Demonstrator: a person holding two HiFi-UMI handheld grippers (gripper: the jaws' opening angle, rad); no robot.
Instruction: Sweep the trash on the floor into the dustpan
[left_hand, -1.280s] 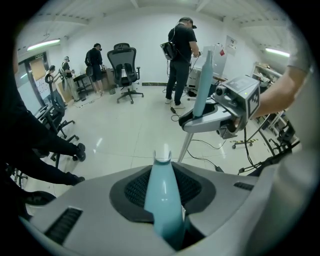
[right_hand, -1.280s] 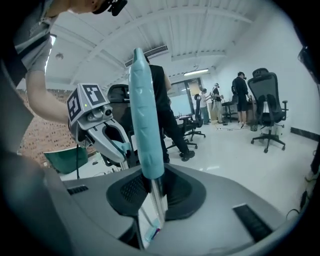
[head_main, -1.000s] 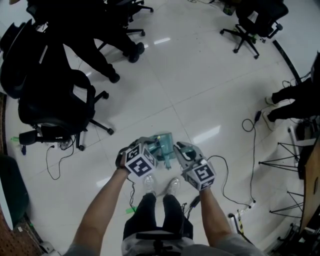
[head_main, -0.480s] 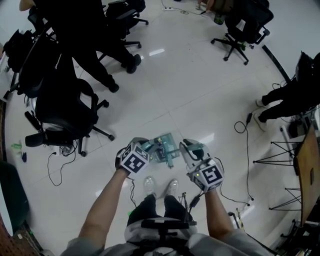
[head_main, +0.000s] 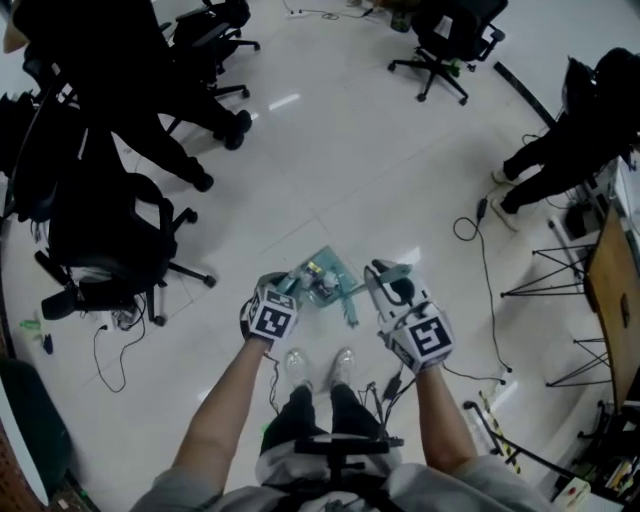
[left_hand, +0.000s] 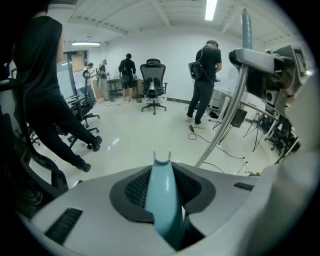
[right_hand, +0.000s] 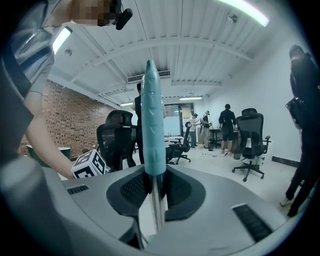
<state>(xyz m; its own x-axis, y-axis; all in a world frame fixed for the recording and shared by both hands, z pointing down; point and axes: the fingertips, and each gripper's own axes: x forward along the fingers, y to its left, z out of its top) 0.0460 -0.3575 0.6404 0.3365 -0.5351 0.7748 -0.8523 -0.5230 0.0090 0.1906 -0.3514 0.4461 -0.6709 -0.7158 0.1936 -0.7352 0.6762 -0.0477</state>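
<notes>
In the head view a see-through teal dustpan (head_main: 333, 270) with trash (head_main: 321, 287) in it hangs just ahead of my shoes. My left gripper (head_main: 291, 283) is shut on the dustpan's pale blue handle (left_hand: 161, 197), which fills the gap between the jaws of the left gripper (left_hand: 162, 192). My right gripper (head_main: 386, 277) is beside it on the right. In the right gripper view the right gripper (right_hand: 154, 187) is shut on the broom's upright handle, with a teal grip (right_hand: 152, 120) and a metal pole (right_hand: 156, 210). The broom's head is hidden.
Black office chairs (head_main: 105, 240) (head_main: 445, 35) and standing people (head_main: 560, 135) ring the white floor. Cables (head_main: 485, 270) trail on the right near tripod legs (head_main: 555, 285). My shoes (head_main: 300, 368) are right below the dustpan. A desk edge (head_main: 612, 290) is at far right.
My right gripper has risen with the broom handle and looks larger in the head view. The left gripper has rolled and the dustpan has tilted with it. The camera has tipped forward.
</notes>
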